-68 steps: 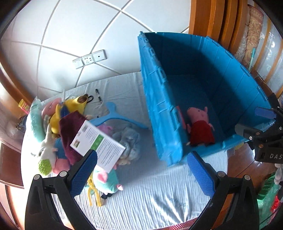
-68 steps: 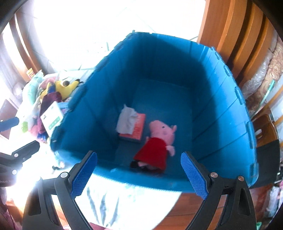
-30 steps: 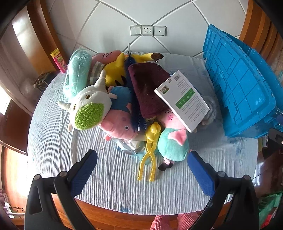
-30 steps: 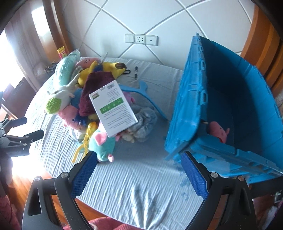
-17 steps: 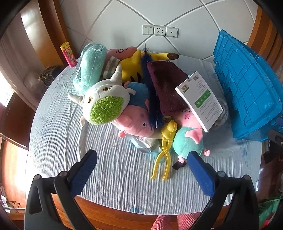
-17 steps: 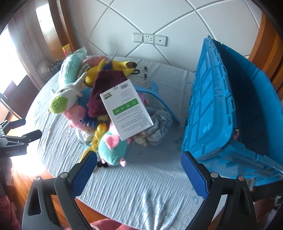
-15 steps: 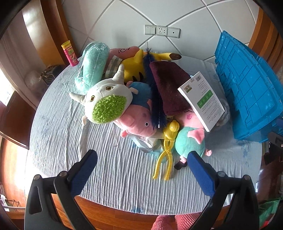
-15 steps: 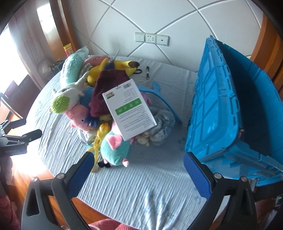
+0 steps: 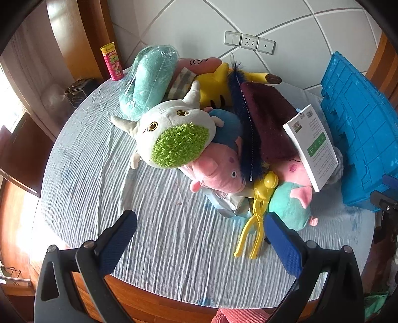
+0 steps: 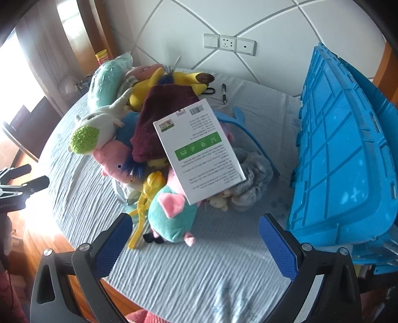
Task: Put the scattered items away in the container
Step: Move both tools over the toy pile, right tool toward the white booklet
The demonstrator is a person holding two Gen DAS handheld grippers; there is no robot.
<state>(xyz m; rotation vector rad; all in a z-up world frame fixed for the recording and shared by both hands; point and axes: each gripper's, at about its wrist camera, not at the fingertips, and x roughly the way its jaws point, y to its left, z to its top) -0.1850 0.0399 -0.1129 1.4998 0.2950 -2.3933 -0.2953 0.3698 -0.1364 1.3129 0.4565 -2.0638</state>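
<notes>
While both hand-held grippers [image 9: 199,233] [image 10: 194,236] gape empty, a white box [image 10: 199,151] tops the toy pile [image 10: 119,139] beside the blue crate [image 10: 343,159].

Fuzzy plush toys [image 9: 174,139]; ribbed cloth tablecloth [image 9: 161,223]; glossy plastic crate [image 10: 343,159].

A white tiled wall [image 9: 189,22] with sockets [image 9: 249,42] stands ahead; wood panelling [image 9: 82,42] lies left, where bright window light [image 10: 12,82] enters.

Home room: round cloth-covered table [image 9: 154,238] against a padded wall panel with sockets [image 9: 249,41], wood trim, plush toys [image 9: 174,134] heaped mid-table.
</notes>
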